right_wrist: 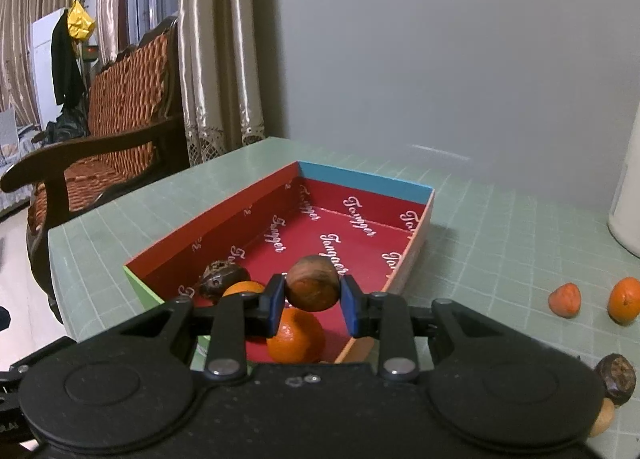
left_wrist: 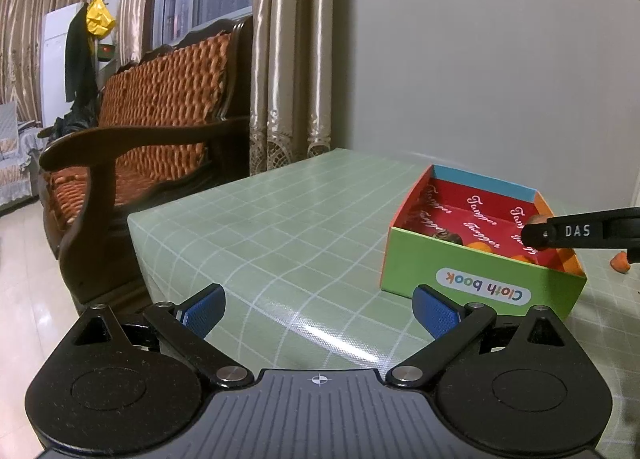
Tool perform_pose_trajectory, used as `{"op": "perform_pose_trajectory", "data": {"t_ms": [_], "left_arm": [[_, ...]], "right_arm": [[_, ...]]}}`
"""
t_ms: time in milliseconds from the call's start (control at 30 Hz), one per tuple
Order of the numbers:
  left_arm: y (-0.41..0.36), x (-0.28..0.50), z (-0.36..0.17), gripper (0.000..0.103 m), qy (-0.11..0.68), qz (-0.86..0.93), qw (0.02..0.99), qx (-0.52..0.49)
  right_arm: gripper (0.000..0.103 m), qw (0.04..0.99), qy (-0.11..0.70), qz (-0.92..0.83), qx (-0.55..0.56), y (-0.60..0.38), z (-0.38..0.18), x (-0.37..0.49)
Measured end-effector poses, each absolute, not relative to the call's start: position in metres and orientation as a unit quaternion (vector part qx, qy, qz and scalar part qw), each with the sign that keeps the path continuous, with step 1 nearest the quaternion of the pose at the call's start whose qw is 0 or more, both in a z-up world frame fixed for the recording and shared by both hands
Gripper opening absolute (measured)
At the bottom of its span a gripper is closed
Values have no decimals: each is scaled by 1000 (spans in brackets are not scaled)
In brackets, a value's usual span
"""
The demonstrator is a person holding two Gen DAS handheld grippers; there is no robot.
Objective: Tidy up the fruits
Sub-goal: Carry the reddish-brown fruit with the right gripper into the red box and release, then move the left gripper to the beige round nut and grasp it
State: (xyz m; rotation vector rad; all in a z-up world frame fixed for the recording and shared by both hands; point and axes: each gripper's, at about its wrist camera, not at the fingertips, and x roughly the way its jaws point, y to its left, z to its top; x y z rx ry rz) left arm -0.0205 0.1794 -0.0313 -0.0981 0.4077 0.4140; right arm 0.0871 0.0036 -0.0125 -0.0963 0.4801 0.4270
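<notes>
We've got the right tongs (right_wrist: 312, 301) clenched on a brown nut-looking fruit (right_wrist: 312, 282) over the box (right_wrist: 224, 215), left tongs (left_wrist: 318, 309) released, and dropping high probably bounces it off the orange (right_wrist: 296, 339).

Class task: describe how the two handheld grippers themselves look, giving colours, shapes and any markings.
Both the left gripper and the right gripper are matte black, with two round discs, flat link bars joined by silver rivets, and blue ribbed pads on the fingers. The left body is ribbed with a small crosshair mark. Seen from the side, the right gripper carries white letters DAS. No cables or sleeves show.
</notes>
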Motion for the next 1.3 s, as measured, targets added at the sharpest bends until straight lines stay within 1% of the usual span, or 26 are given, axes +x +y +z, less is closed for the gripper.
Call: {"op": "perform_pose_trajectory", "data": {"t_ms": [167, 200, 233, 267, 300, 467, 533, 667, 733, 800, 1033, 1300], "left_arm": [[179, -21, -32, 99, 202, 203, 957, -46], [179, -21, -32, 99, 201, 203, 957, -46], [179, -21, -31, 99, 201, 203, 957, -45], [178, -21, -31, 99, 200, 203, 958, -45], [178, -21, -31, 99, 200, 203, 958, -44], [173, -19, -31, 99, 199, 196, 959, -39], [168, -19, -31, 99, 197, 192, 961, -35], [158, -18, -29, 99, 194, 181, 964, -26], [151, -16, -27, 99, 193, 171, 966, -22], [143, -14, -25, 99, 191, 160, 968, -17], [99, -9, -18, 99, 182, 94, 979, 9], [33, 5, -14, 99, 178, 6, 983, 49]], "right_arm": [[37, 947, 238, 208, -56, 8, -14, 86], [44, 947, 238, 207, -57, 9, -14, 87], [55, 948, 237, 206, -57, 9, -13, 86], [59, 949, 233, 205, -57, 8, -13, 85], [64, 950, 228, 206, -58, 8, -12, 83], [67, 956, 207, 198, -67, 4, -5, 75], [72, 957, 205, 193, -64, -1, -3, 73], [76, 962, 201, 178, -56, -19, -1, 70], [81, 964, 197, 169, -52, -30, 0, 67], [84, 968, 191, 157, -50, -41, -1, 63], [89, 980, 180, 86, -22, -103, -5, 52], [90, 984, 177, -6, 35, -182, -13, 41]]}}
